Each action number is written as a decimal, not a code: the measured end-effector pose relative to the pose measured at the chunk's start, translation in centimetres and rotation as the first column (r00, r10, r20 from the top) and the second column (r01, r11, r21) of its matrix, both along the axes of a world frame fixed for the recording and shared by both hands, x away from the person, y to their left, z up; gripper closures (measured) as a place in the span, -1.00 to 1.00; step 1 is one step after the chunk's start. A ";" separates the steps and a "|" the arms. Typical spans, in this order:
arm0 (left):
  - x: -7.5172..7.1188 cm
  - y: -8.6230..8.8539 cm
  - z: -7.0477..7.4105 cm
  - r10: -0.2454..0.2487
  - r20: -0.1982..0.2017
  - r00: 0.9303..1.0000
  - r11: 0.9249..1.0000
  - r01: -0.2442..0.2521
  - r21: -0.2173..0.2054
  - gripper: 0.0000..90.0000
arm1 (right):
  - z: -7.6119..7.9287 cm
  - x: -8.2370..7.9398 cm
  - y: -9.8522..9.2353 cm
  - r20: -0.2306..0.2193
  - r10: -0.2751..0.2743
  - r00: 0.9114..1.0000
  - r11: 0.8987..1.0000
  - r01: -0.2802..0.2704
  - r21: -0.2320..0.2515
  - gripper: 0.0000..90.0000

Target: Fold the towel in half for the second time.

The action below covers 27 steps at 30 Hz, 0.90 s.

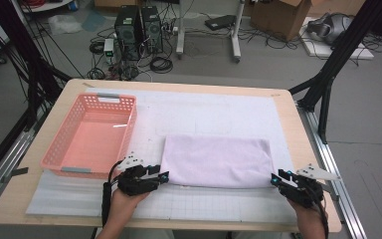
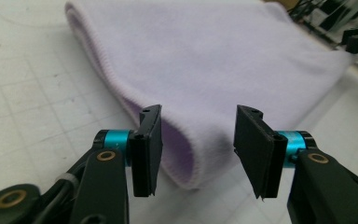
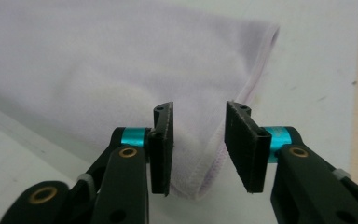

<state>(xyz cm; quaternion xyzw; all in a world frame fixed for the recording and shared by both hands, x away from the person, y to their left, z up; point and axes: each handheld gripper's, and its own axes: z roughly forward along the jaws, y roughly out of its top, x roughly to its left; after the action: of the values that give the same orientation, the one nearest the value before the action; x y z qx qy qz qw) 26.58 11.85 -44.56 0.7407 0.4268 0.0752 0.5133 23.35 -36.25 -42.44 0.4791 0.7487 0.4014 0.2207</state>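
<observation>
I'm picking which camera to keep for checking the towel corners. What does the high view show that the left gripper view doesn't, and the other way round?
High view alone: the pink basket left of the folded lilac towel, the wooden table, and both tongs at the towel's two near corners, the left tongs and the right tongs.

Left gripper view alone: the towel's rounded fold and stitched hem close up, its corner lying between the open jaws without touching the pads.

Both: the towel, the white gridded mat.
</observation>
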 end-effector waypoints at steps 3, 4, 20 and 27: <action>0.1 -0.3 -0.6 0.013 -0.024 1.000 0.999 -0.012 0.049 0.30 | -1.1 0.8 0.5 -0.051 -0.001 0.999 0.999 -0.002 -0.053 0.41; 0.1 -0.5 -0.8 0.016 -0.038 0.999 0.997 -0.014 0.070 0.36 | -1.4 0.9 0.5 -0.069 -0.004 0.998 0.997 -0.001 -0.074 0.48; 2.2 -1.4 1.0 -0.005 0.095 0.995 0.999 0.001 0.041 0.20 | -0.1 2.0 -1.0 -0.002 -0.017 1.000 1.000 0.017 0.005 0.49; 6.3 -3.1 1.1 0.009 0.103 0.995 0.999 -0.012 0.035 0.37 | -0.1 6.6 0.0 -0.020 0.053 0.998 0.999 -0.052 0.010 0.55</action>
<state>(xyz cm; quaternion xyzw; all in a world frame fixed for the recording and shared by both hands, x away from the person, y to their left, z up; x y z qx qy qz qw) 32.84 8.77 -43.50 0.7426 0.4024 0.1235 0.5209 29.93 -36.28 -42.58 0.4645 0.7613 0.4057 0.2000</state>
